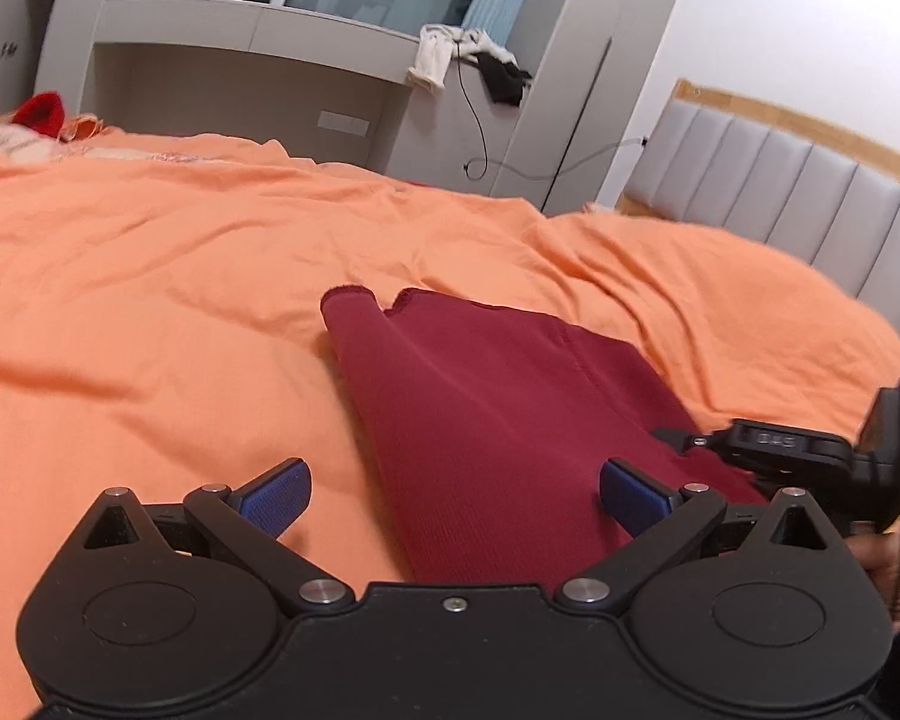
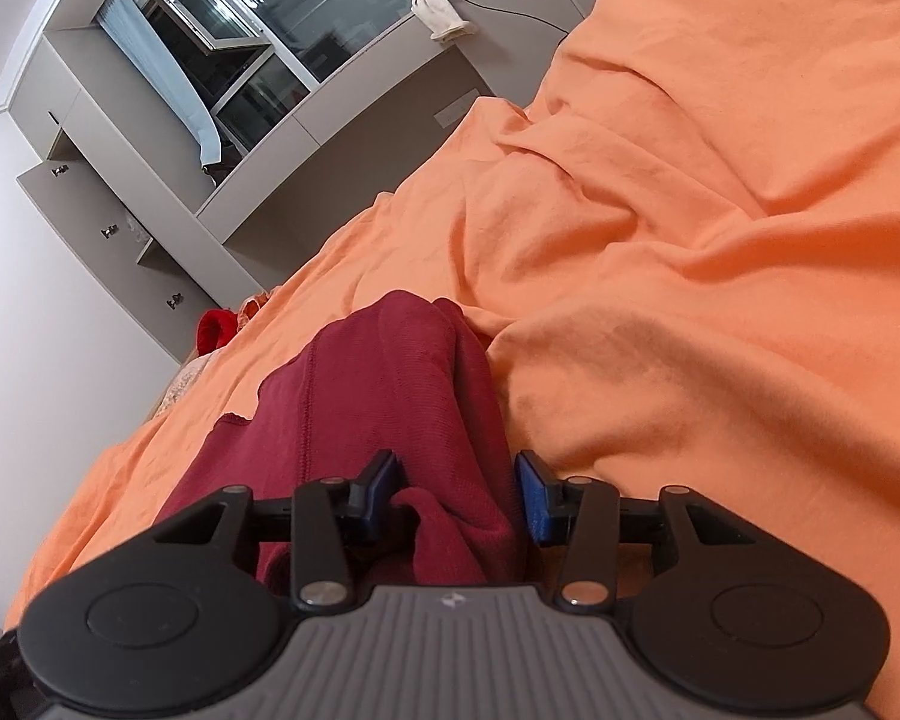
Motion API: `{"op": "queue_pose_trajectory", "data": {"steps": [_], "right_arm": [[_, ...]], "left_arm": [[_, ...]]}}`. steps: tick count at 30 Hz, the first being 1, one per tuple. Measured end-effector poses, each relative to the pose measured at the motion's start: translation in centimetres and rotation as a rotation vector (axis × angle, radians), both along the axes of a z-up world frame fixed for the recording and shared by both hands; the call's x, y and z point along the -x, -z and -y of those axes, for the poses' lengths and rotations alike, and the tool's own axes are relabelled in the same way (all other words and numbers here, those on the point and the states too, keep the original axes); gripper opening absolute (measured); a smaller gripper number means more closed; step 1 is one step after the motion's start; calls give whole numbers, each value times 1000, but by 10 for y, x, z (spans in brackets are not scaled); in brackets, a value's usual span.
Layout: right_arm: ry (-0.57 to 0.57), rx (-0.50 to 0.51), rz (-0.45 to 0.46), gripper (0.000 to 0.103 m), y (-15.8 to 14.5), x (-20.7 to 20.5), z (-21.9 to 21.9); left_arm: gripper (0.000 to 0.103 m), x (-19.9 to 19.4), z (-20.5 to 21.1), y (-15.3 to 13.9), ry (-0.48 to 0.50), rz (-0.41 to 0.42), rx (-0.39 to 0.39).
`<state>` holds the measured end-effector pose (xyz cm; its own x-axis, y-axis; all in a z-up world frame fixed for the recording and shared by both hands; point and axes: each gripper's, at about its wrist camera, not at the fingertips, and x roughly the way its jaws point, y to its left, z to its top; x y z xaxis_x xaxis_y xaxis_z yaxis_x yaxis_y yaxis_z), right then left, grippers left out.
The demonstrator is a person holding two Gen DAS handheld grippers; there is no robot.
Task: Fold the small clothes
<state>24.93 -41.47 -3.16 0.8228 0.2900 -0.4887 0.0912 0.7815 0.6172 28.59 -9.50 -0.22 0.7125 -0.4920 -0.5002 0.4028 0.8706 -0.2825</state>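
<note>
Maroon garment (image 1: 486,414) lies lengthwise away; right gripper (image 2: 459,495) jaws pinch it, left gripper (image 1: 455,495) jaws spread.

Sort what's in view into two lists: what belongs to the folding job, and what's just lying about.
Job:
- dark red garment on the orange bedsheet
- right gripper, closed on the garment's bunched edge
- left gripper, open over it

Lying about:
- white and black clothes on the shelf
- bright red item at the bed's far end
- cable
</note>
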Motion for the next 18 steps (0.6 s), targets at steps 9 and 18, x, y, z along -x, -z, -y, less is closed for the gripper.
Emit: {"op": "queue_pose_trajectory", "data": {"steps": [9,18], "right_arm": [[16,5,38,51,4,5,-3],[22,25,50,49,4,7,-5]], "left_arm": [[103,-14,-5,30,-17,-59,46],[103,-14,-2,32,-23,-43,39]]}}
